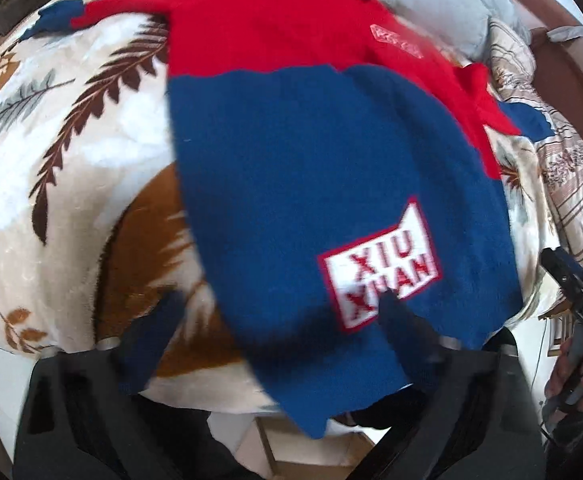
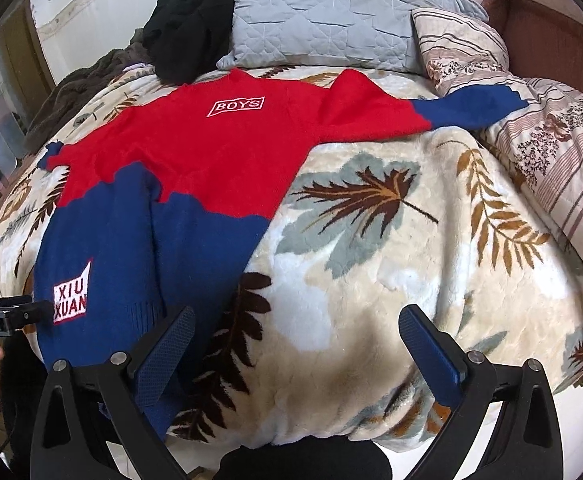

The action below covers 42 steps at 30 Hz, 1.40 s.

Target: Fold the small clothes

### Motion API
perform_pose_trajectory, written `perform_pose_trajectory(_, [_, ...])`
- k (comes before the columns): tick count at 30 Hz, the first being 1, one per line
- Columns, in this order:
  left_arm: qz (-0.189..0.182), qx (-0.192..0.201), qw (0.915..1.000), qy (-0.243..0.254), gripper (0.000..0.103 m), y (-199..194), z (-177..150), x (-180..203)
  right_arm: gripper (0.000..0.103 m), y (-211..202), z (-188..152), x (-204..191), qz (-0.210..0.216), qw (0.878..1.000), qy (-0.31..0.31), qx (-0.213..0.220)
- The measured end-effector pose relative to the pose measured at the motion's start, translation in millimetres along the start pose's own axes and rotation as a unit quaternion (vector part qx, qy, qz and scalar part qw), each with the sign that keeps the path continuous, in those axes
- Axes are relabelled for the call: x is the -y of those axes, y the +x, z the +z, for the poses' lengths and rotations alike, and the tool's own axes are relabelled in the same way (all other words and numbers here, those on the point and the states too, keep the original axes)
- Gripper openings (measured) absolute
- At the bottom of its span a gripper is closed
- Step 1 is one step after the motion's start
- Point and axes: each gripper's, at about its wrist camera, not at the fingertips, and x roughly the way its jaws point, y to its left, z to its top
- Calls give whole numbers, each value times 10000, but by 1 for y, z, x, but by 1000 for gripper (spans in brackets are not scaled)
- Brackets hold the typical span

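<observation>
Plush cream blanket [image 2: 371, 320] with brown and grey-green leaves covers the whole bed, and that's our stage. At the head end sit a quilted grey pillow [image 2: 331, 20], a striped floral pillow [image 2: 463, 44] beside it, and a black garment [image 2: 187, 32] heaped to the left. Spread flat on the blanket is the red-and-blue sweater [image 2: 195, 160], red on top, blue below, sleeves flung out to both sides, its hem reaching the near edge of the bed. A white "BOYS" patch [image 2: 237, 106] sits on the red chest; a white "XIU XUAN" patch [image 1: 379, 276] on the blue lower half.

Right gripper [image 2: 295, 344] hangs over the blanket just beside the sweater's hem corner, jaws spread wide, nothing between them, its left finger over the blue edge. Left gripper [image 1: 275, 320] is blurred over the other hem corner, jaws parted with blue knit between them; whether the pads press, I can't tell.
</observation>
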Motion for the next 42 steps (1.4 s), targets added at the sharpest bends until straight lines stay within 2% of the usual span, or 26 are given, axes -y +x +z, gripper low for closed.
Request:
perform_pose_trajectory(1, [26,54,10000,63,34,-2,-1,2,101,0,0,1,-2,10000,13,-8])
perform_pose_trajectory(2, [62,101,9998,173,11,-5,1,4,101,0,-1,2,-1,10000,31,-13])
perform_pose_trajectory(3, [-119,73,9998,131,6,-11,5,-1,101,0,-1,2,-2,10000,44,-16])
perform_pose_trajectory(6, [-523,177,9980,-316,6,-29,13,-27,100,-1,-2,4,27,10000,59,-35])
perform_pose_trajectory(8, [-474,401,9969,-477,6,-48,18,-46,98,-3,-3,4,163,9998,31,-52])
perform_pose_trajectory(11, [-439,439,9963,-586,6,-58,18,-63,92,1,-6,-2,575,9983,-18,-132])
perform_pose_trajectory(14, [-443,362,9964,-631,6,-54,15,-70,79,14,-9,-15,1125,9927,-65,-422])
perform_pose_trajectory(16, [-456,285,9963,-670,6,-44,18,-64,64,27,-13,-30,1489,9863,-109,-699])
perform_pose_trajectory(18, [-447,239,9964,-676,6,-41,15,-65,59,37,-17,-41,1620,9824,-188,-907])
perform_pose_trajectory(20, [-448,227,9966,-655,6,-43,15,-63,16,33,-21,-53,1406,9869,-410,-677])
perform_pose_trajectory(21, [-483,227,9964,-652,6,-47,12,-68,6,30,-20,-52,1486,9858,-433,-647])
perform_pose_trajectory(24, [-665,244,9956,-615,6,-56,11,-68,6,8,-14,-28,1728,9842,-157,-361])
perform_pose_trajectory(26, [-659,239,9960,-559,6,-58,7,-69,5,-16,-9,-4,1498,9887,-36,-19])
perform_pose_trajectory(28, [-545,67,9974,-464,6,-47,5,-66,4,-25,-7,27,1320,9908,285,37])
perform_pose_trajectory(31, [-505,-337,9967,-533,7,-24,0,-66,2,-12,-16,56,1005,9929,613,-195])
perform_pose_trajectory(33, [-366,-411,9973,-484,7,-18,-3,-68,0,4,-29,64,747,9934,698,-523])
perform_pose_trajectory(35, [-544,-348,9970,-429,7,-26,-5,-69,0,12,-36,72,770,9907,853,-728])
perform_pose_trajectory(36, [-642,-249,9969,-373,7,-33,-5,-70,7,9,-39,77,861,9890,1006,-655])
perform_pose_trajectory(38, [-639,81,9976,-236,7,-49,4,-69,8,-2,-30,87,1204,9835,1325,-257])
perform_pose_trajectory(39, [-643,175,9976,-182,8,-53,9,-67,12,-6,-22,90,1323,9814,1391,-97])
perform_pose_trajectory(41, [-631,318,9975,-91,14,-55,27,-57,30,-3,1,89,1461,9790,1416,102])
perform_pose_trajectory(42, [-568,343,9978,-69,21,-52,34,-52,42,5,15,85,1520,9782,1405,131])
